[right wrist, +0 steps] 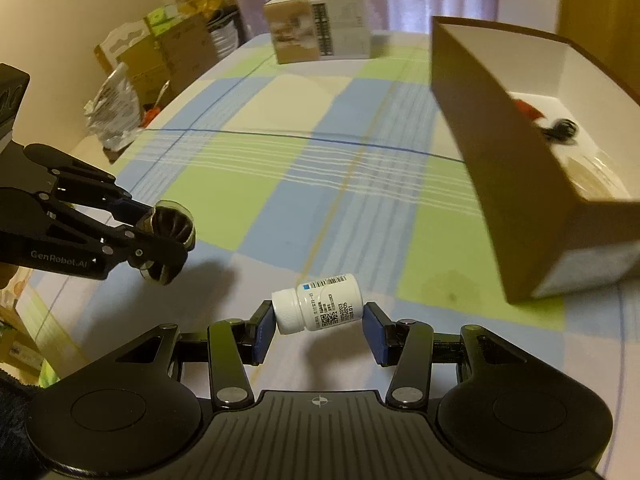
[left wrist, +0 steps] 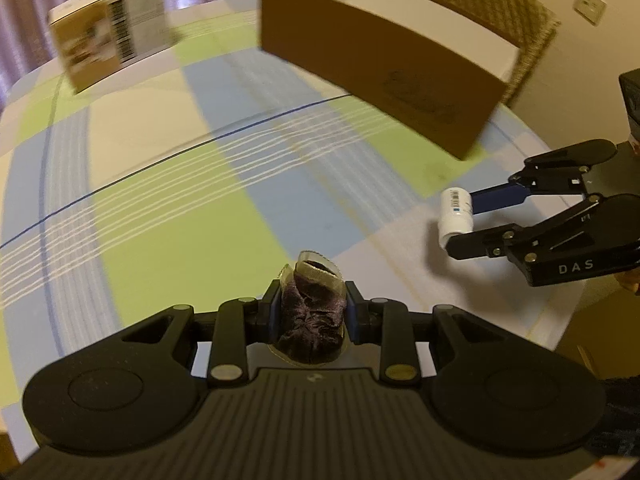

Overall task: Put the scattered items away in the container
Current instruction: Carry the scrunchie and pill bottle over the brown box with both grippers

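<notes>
My left gripper (left wrist: 312,308) is shut on a dark purple crinkled item (left wrist: 314,322) with a clear wrap rim, held above the checked tablecloth. The right wrist view shows that gripper (right wrist: 168,240) at the left, with the dark item (right wrist: 172,222) pinched at its tips. A white pill bottle (right wrist: 320,308) lies sideways between the blue pads of my right gripper (right wrist: 319,316), which is shut on it; its shadow falls on the cloth below. In the left wrist view the bottle (left wrist: 456,212) is at the right. The brown cardboard container (left wrist: 380,60) (right wrist: 500,160) stands open ahead.
Inside the container lie a red thing (right wrist: 528,110), a black thing (right wrist: 562,128) and something clear. A printed carton (left wrist: 108,36) (right wrist: 320,24) stands at the table's far side. A woven chair (left wrist: 500,20) is behind the container. Boxes and a foil bag (right wrist: 116,112) crowd the table's left edge.
</notes>
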### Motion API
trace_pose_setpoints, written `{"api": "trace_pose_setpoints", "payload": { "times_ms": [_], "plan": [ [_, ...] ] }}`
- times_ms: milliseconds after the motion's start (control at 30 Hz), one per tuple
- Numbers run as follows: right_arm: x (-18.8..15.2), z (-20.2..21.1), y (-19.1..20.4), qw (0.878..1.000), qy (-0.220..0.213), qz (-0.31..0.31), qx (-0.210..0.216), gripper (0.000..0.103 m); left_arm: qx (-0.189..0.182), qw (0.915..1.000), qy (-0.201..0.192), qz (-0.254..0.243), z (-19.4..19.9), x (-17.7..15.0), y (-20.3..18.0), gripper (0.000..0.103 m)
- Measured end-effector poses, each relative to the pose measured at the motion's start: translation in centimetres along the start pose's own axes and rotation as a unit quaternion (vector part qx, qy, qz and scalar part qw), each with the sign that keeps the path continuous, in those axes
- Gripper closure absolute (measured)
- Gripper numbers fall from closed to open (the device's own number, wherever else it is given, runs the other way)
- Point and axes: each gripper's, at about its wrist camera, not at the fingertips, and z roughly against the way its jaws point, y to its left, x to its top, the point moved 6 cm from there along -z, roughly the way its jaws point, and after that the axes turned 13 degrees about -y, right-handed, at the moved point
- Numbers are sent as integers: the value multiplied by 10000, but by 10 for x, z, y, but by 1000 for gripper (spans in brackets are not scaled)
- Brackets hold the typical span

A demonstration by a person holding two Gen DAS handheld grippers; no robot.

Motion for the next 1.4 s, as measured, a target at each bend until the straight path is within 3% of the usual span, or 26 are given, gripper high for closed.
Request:
{"api": "trace_pose_setpoints", "payload": {
  "times_ms": [533,767,1100,1400],
  "plan": [
    [-14,81,-77,9975,-210,-391,-549,58,-1084,9928,-177,-476,-38,49,-115,77],
    [5,114,-117,9957,-492,-491,-607,58,-1436,9873,-480,-481,-47,89,-152,77],
    [65,142,-176,9922,-1056,-296,-598,58,-1425,9844,-941,-415,-66,155,-175,77],
    [104,111,-226,9924,-1121,80,-509,58,-1042,9878,-1102,-346,-99,203,-174,77]
  ]
}}
